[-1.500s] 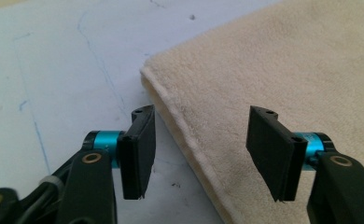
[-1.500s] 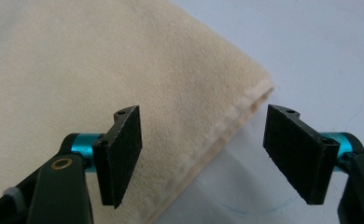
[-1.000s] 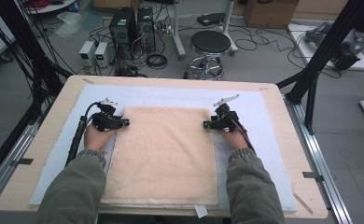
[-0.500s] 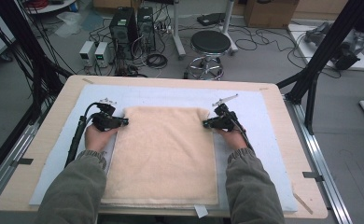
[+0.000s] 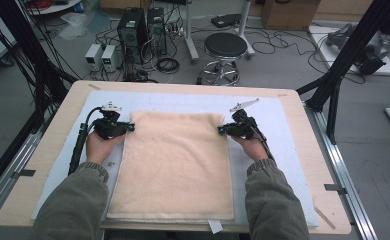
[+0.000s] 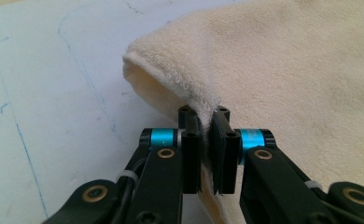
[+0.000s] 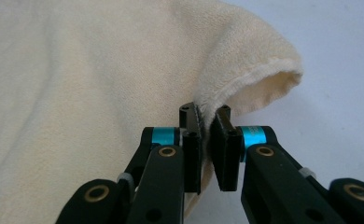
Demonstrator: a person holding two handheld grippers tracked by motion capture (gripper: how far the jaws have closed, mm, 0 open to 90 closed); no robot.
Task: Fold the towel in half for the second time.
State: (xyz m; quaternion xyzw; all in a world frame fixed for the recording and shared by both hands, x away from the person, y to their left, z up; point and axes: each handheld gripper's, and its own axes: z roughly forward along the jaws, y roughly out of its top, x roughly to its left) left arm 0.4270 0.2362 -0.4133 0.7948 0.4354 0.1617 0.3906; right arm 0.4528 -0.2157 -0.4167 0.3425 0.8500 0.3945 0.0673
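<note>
Both grippers' fingers closed on towel edge, left gripper, right gripper

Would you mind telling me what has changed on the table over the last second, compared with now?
Very little. The left gripper and right gripper each stay shut on a side edge of the cream towel, near its far corners, about where they were a second ago; any shift is too slight to call. In the gripper views the pinched edges arch slightly off the white mat. The towel otherwise lies flat as before.

cream towel flat on white mat, left gripper and right gripper at its far corners
</note>
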